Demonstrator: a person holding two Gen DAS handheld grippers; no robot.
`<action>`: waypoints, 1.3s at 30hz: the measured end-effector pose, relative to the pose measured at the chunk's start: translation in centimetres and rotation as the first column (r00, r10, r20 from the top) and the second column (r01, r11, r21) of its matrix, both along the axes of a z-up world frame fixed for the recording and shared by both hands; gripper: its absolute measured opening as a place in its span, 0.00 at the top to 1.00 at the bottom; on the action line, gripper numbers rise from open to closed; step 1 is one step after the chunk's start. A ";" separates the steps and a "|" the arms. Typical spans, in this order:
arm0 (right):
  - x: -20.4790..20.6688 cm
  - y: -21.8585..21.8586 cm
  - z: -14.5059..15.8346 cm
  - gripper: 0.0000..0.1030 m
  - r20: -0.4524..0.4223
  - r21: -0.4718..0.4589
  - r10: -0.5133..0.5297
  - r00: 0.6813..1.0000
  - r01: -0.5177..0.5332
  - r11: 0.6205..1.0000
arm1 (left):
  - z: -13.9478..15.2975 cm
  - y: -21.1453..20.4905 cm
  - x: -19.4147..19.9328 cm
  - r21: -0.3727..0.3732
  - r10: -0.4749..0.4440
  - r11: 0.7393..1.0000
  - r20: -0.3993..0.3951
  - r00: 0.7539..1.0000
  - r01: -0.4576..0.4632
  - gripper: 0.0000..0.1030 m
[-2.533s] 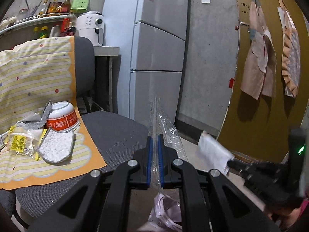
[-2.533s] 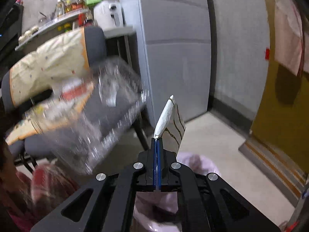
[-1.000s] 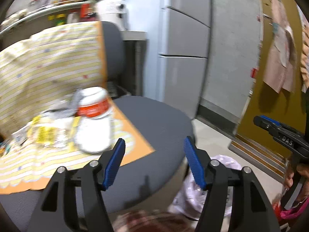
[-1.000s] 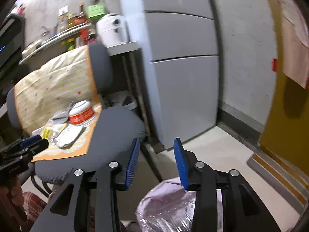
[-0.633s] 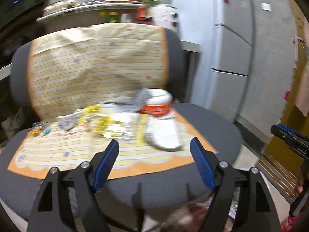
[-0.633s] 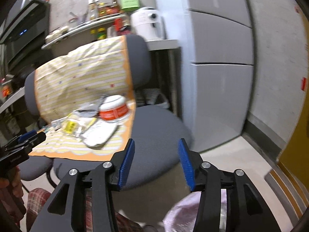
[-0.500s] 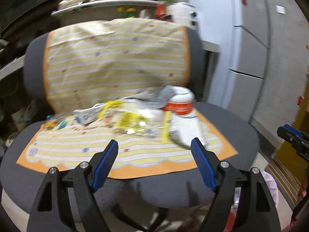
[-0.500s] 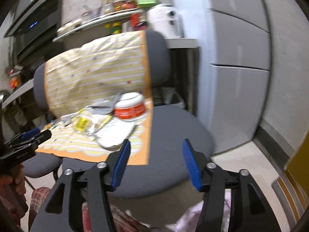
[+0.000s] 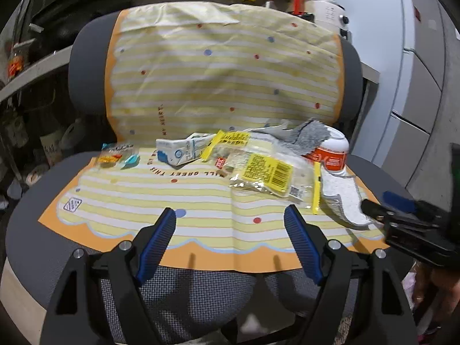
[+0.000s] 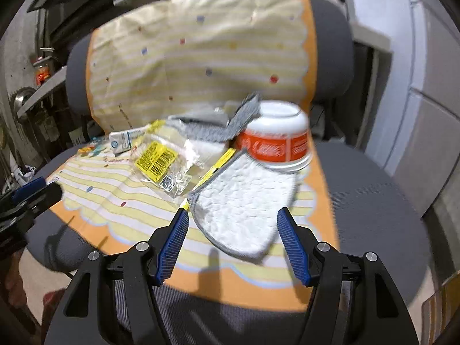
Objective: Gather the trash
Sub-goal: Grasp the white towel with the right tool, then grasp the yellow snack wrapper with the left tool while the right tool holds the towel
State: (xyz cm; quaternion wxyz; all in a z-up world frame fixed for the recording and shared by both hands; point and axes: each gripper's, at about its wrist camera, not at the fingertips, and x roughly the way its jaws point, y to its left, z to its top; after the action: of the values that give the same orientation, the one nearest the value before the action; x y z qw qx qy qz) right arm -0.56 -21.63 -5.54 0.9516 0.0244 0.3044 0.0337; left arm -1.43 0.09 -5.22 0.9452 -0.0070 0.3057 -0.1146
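2 handheld grippers face a grey mesh office chair (image 9: 37,224) draped with a yellow-and-white striped paper sheet with an orange scalloped border (image 9: 201,201), where the trash lies scattered across the seat. The left gripper (image 9: 230,247) hangs above the sheet's front edge with its blue-padded jaws spread wide, holding and touching nothing. The right gripper (image 10: 231,243) is likewise wide apart and empty, its pads framing the near end of a white quilted pad with grey trim (image 10: 244,201) without touching it. Just behind that pad stands an overturned white bowl with an orange label band (image 10: 276,141), with a torn grey wrapper (image 10: 230,123) leaning against it. To the left lie a clear plastic packet with a yellow barcode label (image 9: 267,175), a small white-and-blue carton on its side (image 9: 178,151) and, further left, a small orange-and-teal sweet wrapper (image 9: 115,155). The right gripper's tip also shows at the right edge of the left wrist view, close to the quilted pad.
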 end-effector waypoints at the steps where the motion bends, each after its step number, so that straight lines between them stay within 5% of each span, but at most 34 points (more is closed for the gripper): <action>1: 1.1 0.2 -0.3 0.37 -0.015 0.008 -0.006 1.000 0.007 1.000 | -0.1 0.1 0.1 -0.001 0.001 1.000 -0.003 1.000 -0.001 0.27; 7: 4.6 -0.1 -2.5 0.39 -0.133 0.035 -0.059 0.989 0.065 0.997 | -0.6 0.4 0.1 0.006 -0.001 1.000 -0.010 1.000 0.001 0.27; 10: 4.4 -0.1 -3.6 0.50 -0.160 -0.006 -0.058 0.985 0.058 0.998 | -0.7 0.2 0.1 0.010 -0.010 1.000 -0.008 1.000 0.010 0.27; 12: 4.0 -0.3 -3.7 0.73 -0.159 -0.011 -0.042 0.986 0.040 0.999 | -0.8 -0.1 0.2 0.012 -0.018 1.000 -0.012 1.000 0.018 0.27; 15: 3.2 -0.9 -3.8 0.90 -0.155 -0.020 -0.040 0.987 0.037 0.999 | -1.0 -0.6 0.2 0.002 -0.029 1.000 -0.024 0.999 0.030 0.27; 21: -0.4 -1.6 -3.5 0.93 -0.167 0.017 0.026 0.986 -0.024 1.000 | -1.2 -1.9 -0.2 0.011 -0.057 0.998 -0.038 0.998 0.057 0.27; 24: -2.7 0.3 -3.0 0.93 -0.188 -0.010 0.139 0.972 -0.144 0.990 | -1.1 -2.2 -0.2 0.007 -0.059 0.998 -0.041 0.997 0.059 0.27; 27: -3.7 1.0 -1.4 0.92 -0.135 -0.067 0.128 0.983 -0.138 0.988 | -0.8 -2.4 -0.3 0.007 -0.053 0.999 -0.034 0.998 0.053 0.27; 31: 0.1 -1.3 0.7 0.92 -0.071 -0.121 0.012 0.997 -0.021 0.992 | -0.5 -2.2 -0.3 0.008 -0.040 0.999 -0.026 0.999 0.040 0.27; 39: 7.4 -1.0 -1.6 0.92 -0.154 -0.201 -0.043 0.987 0.012 0.979 | -0.5 -0.6 0.0 0.009 0.005 1.000 -0.024 1.000 -0.004 0.27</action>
State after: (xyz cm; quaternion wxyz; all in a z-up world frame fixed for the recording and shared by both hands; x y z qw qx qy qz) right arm 6.81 -22.67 -7.11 0.9226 -0.0644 0.3801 -0.0123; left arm -1.40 -0.48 -5.69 0.9417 -0.0047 0.3177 -0.1109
